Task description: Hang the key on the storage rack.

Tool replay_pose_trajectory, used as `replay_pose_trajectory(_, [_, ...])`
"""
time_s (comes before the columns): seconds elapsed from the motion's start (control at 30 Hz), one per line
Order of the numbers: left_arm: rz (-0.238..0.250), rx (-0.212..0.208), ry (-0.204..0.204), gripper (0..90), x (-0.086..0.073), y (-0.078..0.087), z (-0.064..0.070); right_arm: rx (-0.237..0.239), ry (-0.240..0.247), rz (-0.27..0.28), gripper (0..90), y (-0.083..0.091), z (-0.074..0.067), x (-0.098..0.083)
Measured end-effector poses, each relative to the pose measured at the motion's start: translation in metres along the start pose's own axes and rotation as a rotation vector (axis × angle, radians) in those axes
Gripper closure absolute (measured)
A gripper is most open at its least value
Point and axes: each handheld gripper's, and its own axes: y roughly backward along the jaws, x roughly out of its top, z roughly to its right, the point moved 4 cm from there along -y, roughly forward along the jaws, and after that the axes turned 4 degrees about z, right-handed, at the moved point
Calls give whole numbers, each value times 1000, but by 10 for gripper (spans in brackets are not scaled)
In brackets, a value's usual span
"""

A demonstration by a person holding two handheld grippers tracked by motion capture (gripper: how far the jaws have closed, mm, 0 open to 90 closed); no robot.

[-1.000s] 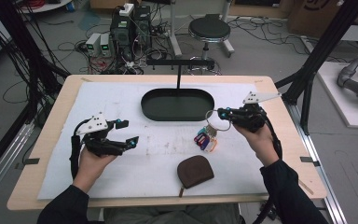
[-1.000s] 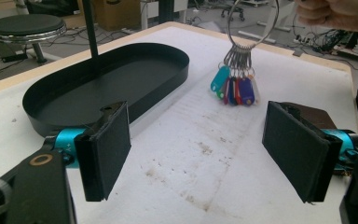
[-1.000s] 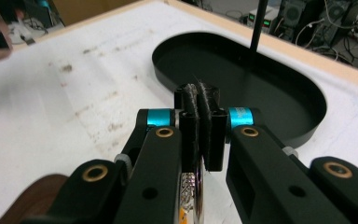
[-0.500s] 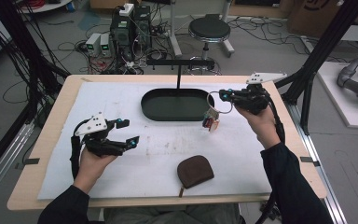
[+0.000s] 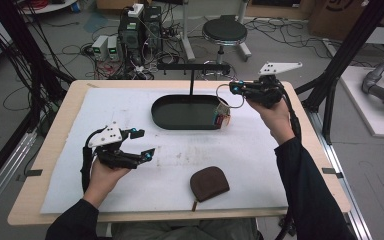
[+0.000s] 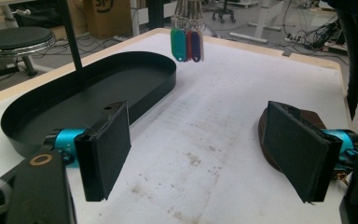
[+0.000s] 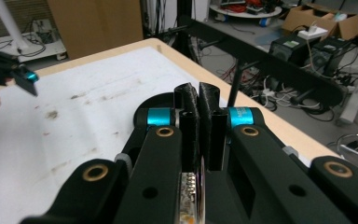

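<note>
right gripper [image 5: 234,89] is up over the far right of the table, jaws pressed together on the thin metal ring [image 5: 223,95] of a bunch of coloured plastic key tags [image 5: 222,117]. ring loops out from the jaw tips, and the tags dangle below it, just above the right end of the black oval metal tray [image 5: 180,120]; can't tell if they touch the rim. in the right gripper view the two pads meet w/ a sliver of metal btwn them lower down. in the left gripper view the tags [image 6: 186,44] hang free, green, red, blue and a pale one side by side, over the white mat [image 6: 223,121] past the tray's [image 6: 88,88] end.

left gripper [image 5: 142,145] sits low over the near left of the mat, jaws spread wide, nothing btwn them. small brown leather pouch [image 5: 208,183] lies flat on the mat near the front edge, well apart from the tray; in the left gripper view it sits behind the right-hand pad.

a black t-shaped stand [image 5: 192,70] rises just behind the tray.
</note>
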Motion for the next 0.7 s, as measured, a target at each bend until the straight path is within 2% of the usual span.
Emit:
replay_pose_trajectory(0.2, [1, -1, -2, 234, 0, -1, 0, -3, 1, -9, 879, -10, 8, 4])
replay_pose_trajectory(0.23, [2, -1, -1, 234, 0, -1, 0, -5, 14, -10, 880, -11, 9, 5])
replay_pose_trajectory(0.43, [2, 3, -2, 234, -1, 1, -1, -19, -4, -2, 879, -19, 20, 6])
replay_pose_trajectory(0.7, [1, 7, 6, 237, -2, 2, -4, -32, -1, 3, 879, -30, 32, 4])
